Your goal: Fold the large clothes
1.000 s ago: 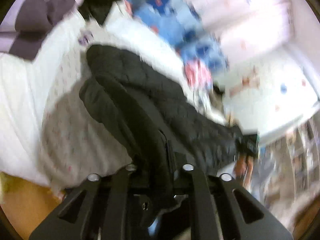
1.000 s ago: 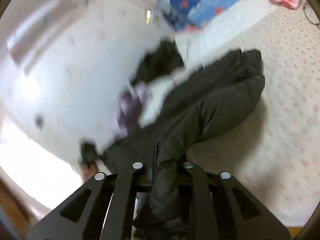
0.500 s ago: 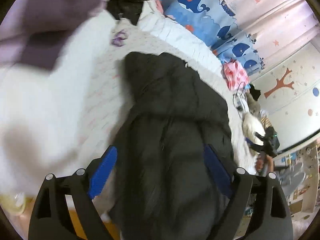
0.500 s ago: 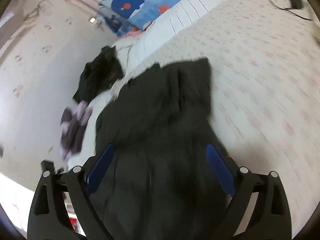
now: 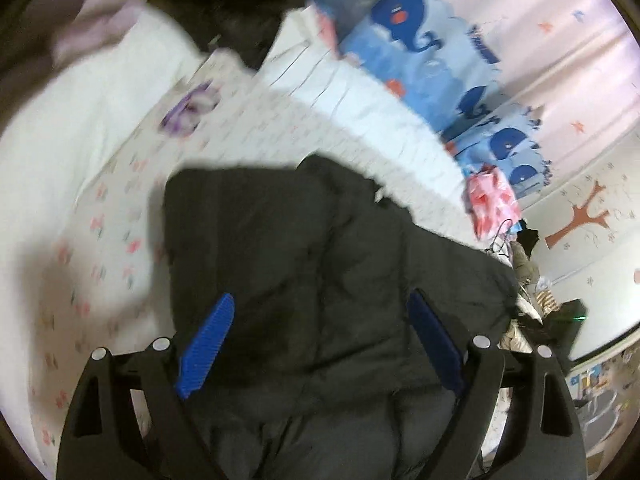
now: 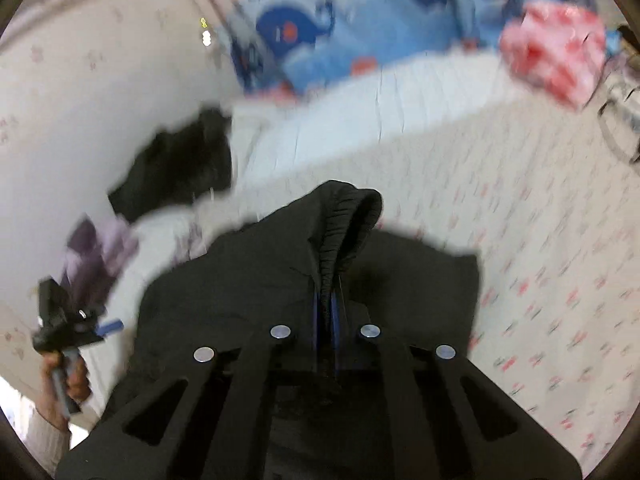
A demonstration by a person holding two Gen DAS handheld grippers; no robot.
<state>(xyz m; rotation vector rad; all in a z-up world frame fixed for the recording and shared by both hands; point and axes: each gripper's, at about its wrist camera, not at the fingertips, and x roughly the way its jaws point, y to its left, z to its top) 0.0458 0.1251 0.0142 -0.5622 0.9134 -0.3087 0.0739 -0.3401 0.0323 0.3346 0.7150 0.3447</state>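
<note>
A large black quilted jacket [image 5: 320,264] lies spread on the flowered bed sheet [image 5: 100,240]. My left gripper [image 5: 320,320] is open, its blue pads [image 5: 208,340] apart above the jacket, holding nothing. In the right wrist view my right gripper [image 6: 328,312] is shut on a raised fold of the jacket [image 6: 240,280] at its ribbed cuff [image 6: 340,216]. The left gripper [image 6: 60,328] also shows at the left edge of that view, in a hand.
Another black garment [image 5: 232,4] and a purple one [image 5: 92,20] lie at the far side of the bed. Whale-print bedding [image 5: 420,40] and a pink-red cloth [image 5: 492,200] lie along the white quilt [image 6: 380,112]. A cable [image 6: 616,136] lies at the right.
Both grippers let go of the jacket and opened as it dropped flat. The right gripper has since shut on a fold at the cuff. The left stays open.
</note>
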